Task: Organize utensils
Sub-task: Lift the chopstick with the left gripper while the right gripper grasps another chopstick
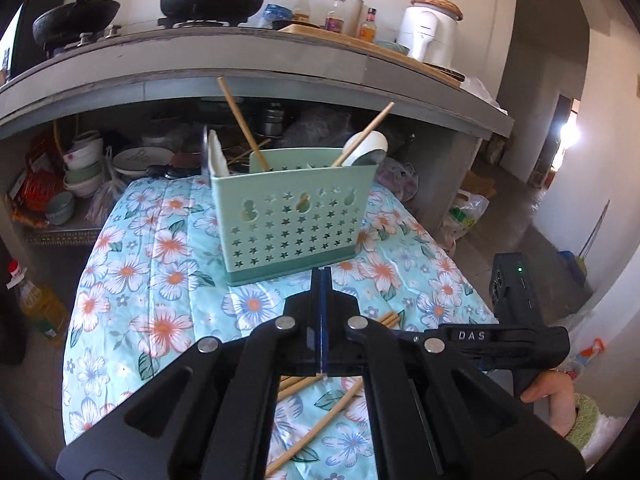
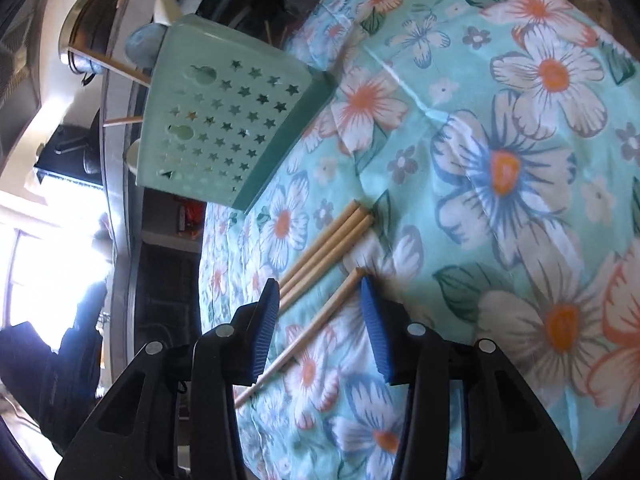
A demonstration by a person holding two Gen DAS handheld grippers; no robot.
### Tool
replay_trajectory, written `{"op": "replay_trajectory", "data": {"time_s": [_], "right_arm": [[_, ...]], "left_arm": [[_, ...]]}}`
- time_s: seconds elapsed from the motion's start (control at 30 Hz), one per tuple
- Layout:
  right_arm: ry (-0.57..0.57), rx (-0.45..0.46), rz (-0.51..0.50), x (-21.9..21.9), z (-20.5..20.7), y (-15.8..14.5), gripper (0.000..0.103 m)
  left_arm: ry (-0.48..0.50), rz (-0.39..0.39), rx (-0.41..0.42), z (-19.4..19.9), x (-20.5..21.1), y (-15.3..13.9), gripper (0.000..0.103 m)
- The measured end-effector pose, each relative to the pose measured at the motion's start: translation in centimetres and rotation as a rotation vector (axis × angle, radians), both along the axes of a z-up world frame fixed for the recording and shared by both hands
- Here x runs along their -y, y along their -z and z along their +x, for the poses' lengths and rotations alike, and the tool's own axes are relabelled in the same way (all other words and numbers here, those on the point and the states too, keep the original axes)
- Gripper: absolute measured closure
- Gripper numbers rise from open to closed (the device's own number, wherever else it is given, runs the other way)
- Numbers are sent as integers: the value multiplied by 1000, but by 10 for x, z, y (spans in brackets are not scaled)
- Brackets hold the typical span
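- two chopsticks stand in the green holder on the floral cloth.
- your left gripper: pads pressed together, empty.
- your right gripper: pads spread around one loose chopstick; three more lie just beside.

Left gripper fully shut, blue pads pressed flat together, nothing between them, black linkage arms folded in close behind, aimed downward at a slant. Right gripper partly open, ribbed blue fingers standing apart, rolled onto its side and tilted downward. Seen from the left gripper's camera, off to its right and slightly lower: a bare hand wrapped around the right gripper's black handle, fuzzy green sleeve cuff at the wrist.
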State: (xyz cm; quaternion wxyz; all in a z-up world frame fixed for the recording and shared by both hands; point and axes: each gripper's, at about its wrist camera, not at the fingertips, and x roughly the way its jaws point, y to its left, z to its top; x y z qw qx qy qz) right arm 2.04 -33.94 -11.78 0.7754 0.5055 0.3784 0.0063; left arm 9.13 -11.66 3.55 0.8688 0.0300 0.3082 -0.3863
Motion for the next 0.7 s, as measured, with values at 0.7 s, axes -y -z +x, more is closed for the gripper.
{"op": "replay_trajectory", "data": {"time_s": [0.7], "right_arm": [[140, -1, 133, 46, -30, 10, 64]], "left_arm": [[355, 509, 114, -41, 101, 119, 91]]}}
